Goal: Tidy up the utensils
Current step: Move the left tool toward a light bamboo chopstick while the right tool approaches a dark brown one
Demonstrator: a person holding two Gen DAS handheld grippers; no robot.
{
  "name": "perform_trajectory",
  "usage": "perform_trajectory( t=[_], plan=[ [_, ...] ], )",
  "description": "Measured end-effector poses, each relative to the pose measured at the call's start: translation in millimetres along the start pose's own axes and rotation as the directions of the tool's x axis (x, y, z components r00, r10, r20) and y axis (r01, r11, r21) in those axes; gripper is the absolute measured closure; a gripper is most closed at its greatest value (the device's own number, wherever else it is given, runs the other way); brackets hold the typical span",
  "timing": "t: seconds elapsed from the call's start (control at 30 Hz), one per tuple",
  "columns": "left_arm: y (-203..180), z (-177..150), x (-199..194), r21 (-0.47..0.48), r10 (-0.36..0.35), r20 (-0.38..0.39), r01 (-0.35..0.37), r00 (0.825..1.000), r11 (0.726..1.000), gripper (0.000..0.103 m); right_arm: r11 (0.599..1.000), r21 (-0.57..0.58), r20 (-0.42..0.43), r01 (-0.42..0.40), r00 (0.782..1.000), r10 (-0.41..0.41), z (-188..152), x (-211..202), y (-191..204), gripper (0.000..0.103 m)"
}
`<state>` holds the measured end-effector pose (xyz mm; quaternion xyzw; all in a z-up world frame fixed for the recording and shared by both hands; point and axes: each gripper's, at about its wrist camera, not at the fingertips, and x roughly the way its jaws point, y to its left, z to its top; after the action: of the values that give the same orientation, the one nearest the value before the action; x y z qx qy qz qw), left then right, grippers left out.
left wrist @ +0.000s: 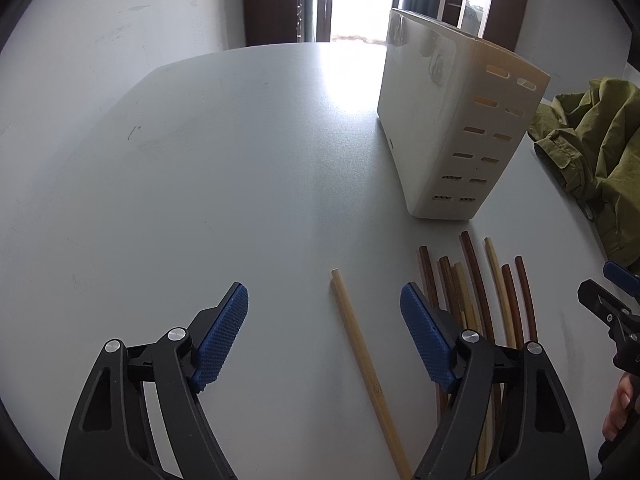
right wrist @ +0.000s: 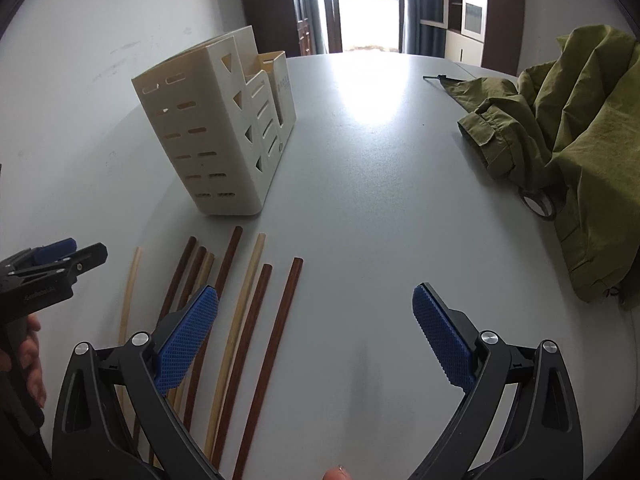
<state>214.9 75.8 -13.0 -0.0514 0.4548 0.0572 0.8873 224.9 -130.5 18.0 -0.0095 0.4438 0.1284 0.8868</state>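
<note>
Left gripper (left wrist: 324, 336) spread wide, nothing held, straddling single pale bamboo chopstick (left wrist: 366, 364) lying apart on grey tabletop (left wrist: 240, 168). Right gripper (right wrist: 316, 340) likewise wide, empty, over bare surface. Mixed dark-brown and pale chopsticks (right wrist: 240, 312) fanned beside it, near front edge. Cream slotted plastic utensil holder (right wrist: 216, 128) upright just behind them. Olive-green jacket (right wrist: 568, 140) crumpled at right edge.

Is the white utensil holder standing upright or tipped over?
Upright. The utensil holder stands on its base on the table, open compartments facing up.
</note>
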Motion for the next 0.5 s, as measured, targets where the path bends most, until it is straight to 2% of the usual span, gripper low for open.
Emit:
perform_trajectory(
  t=[0.07, 0.13, 0.3, 0.4, 0.5],
  plan=[
    [-1, 1, 8, 0.01, 0.004, -0.028, -0.004, 1.0, 1.0, 0.032, 1.0, -0.011, -0.014, 0.019, 1.0, -0.019, 5, 9, 1, 0.004],
    [-2, 1, 15, 0.041, 0.025, -0.049, -0.023, 0.998, 0.999, 0.045, 1.0, -0.002, -0.038, 0.021, 0.999, -0.021, 7, 17, 1, 0.004],
    [6, 4, 21, 0.007, -0.012, -0.073, 0.012, 0.997, 1.0, 0.045, 0.999, 0.007, -0.078, 0.039, 0.996, -0.038, 11, 34, 2, 0.005],
    [2, 7, 27, 0.023, -0.002, -0.087, 0.004, 0.996, 1.0, 0.055, 1.0, 0.003, -0.105, 0.031, 0.994, -0.031, 12, 41, 6, 0.011],
    [1, 9, 33, 0.03, 0.011, -0.103, -0.008, 0.995, 1.0, 0.057, 0.999, 0.003, -0.125, 0.035, 0.992, -0.034, 13, 47, 8, 0.013]
  ],
)
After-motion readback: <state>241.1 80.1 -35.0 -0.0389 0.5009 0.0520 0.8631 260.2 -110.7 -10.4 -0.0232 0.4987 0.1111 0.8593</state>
